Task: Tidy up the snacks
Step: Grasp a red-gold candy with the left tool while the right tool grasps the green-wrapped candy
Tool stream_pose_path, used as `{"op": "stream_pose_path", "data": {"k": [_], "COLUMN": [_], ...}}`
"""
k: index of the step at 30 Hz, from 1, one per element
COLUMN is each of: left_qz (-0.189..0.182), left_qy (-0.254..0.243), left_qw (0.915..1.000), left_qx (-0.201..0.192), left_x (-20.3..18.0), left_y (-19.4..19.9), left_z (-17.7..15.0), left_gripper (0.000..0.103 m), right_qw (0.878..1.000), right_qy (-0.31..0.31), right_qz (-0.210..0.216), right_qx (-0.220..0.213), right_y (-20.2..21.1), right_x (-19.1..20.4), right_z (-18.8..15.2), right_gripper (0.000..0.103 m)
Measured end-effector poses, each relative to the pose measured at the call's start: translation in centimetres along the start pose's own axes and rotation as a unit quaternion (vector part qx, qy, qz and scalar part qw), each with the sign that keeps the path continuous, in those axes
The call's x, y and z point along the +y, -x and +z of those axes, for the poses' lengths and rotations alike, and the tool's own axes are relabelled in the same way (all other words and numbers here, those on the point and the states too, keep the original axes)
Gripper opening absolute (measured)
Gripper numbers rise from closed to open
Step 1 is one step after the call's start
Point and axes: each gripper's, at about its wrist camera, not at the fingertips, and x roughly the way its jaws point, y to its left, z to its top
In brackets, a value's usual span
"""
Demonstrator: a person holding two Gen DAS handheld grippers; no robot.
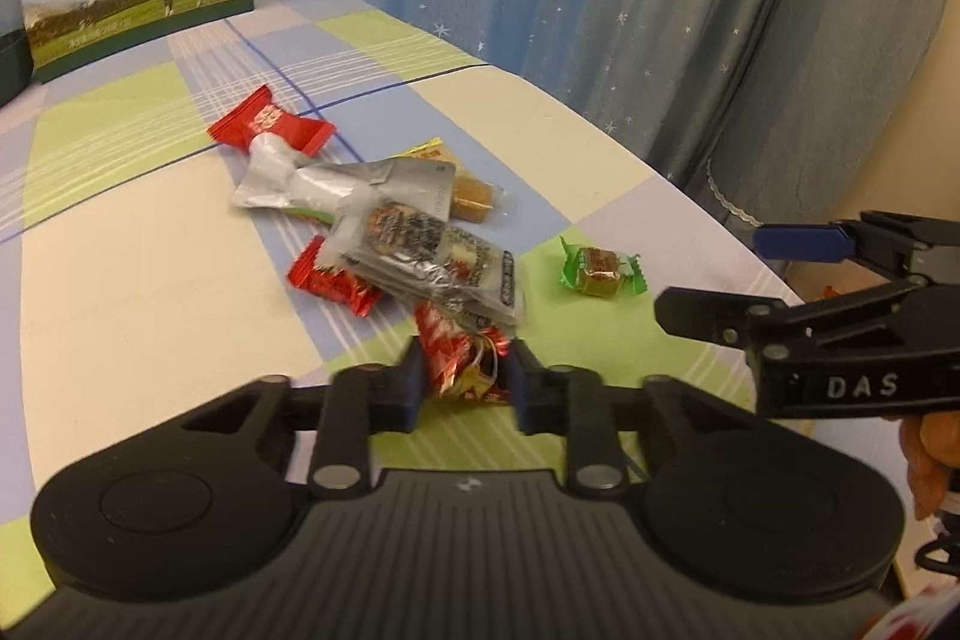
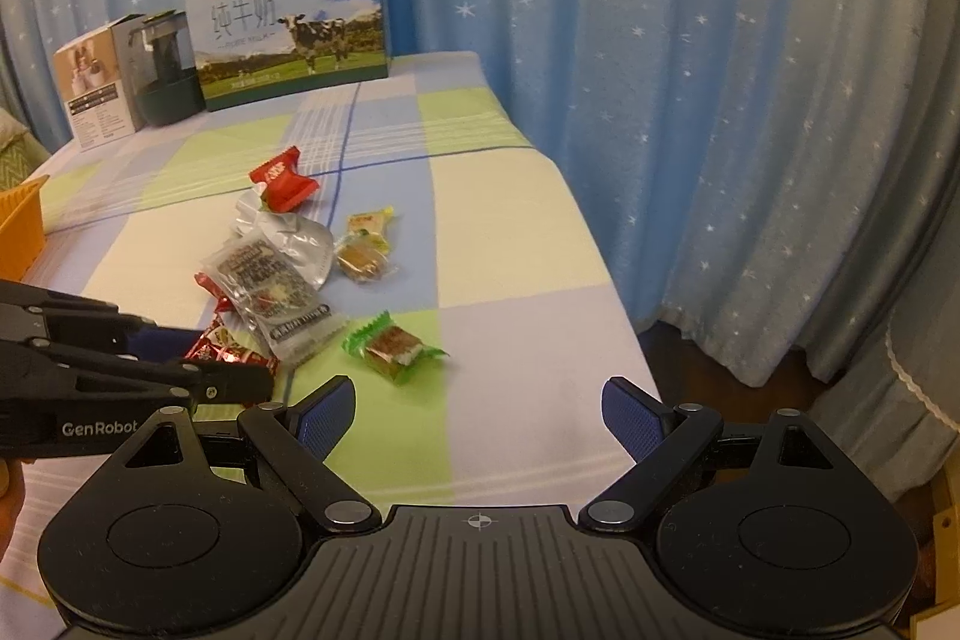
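Note:
A pile of wrapped snacks lies on the checked tablecloth (image 1: 150,280). My left gripper (image 1: 465,376) is shut on a red foil candy (image 1: 459,352) at the near edge of the pile; it also shows in the right wrist view (image 2: 228,349). Behind it lie a clear black-printed packet (image 1: 432,262), a silver pouch (image 1: 336,184), two red packets (image 1: 270,124) and a brown cake bar (image 1: 474,199). A green-wrapped candy (image 1: 600,271) lies apart to the right, also in the right wrist view (image 2: 393,349). My right gripper (image 2: 480,418) is open and empty, just short of it.
A milk gift box (image 2: 294,22) with a cow picture stands at the table's far end, beside a dark appliance (image 2: 165,70) and its carton (image 2: 93,82). An orange basket (image 2: 21,226) sits at the left edge. Blue star curtains (image 2: 720,100) hang close behind the table's right edge.

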Motion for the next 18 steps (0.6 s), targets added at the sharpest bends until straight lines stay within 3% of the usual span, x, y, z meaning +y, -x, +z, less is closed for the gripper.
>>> {"op": "stream_pose_path", "data": {"k": [10, 18], "left_qz": [0.031, 0.036], "left_qy": [0.034, 0.036], "left_qw": [0.9989, 0.9987], "left_qx": [-0.005, -0.006], "left_x": [2.8, 3.6], "left_y": [2.1, 2.8], "left_z": [-0.6, -0.9], "left_gripper": [0.016, 0.016], "right_qw": [0.996, 0.993], "right_qy": [0.073, 0.096], "right_qz": [0.042, 0.066], "right_qx": [0.002, 0.024], "right_y": [-3.0, -5.0], "right_x": [2.1, 2.6], "right_z": [1.1, 1.1], "right_gripper": [0.086, 0.048]}}
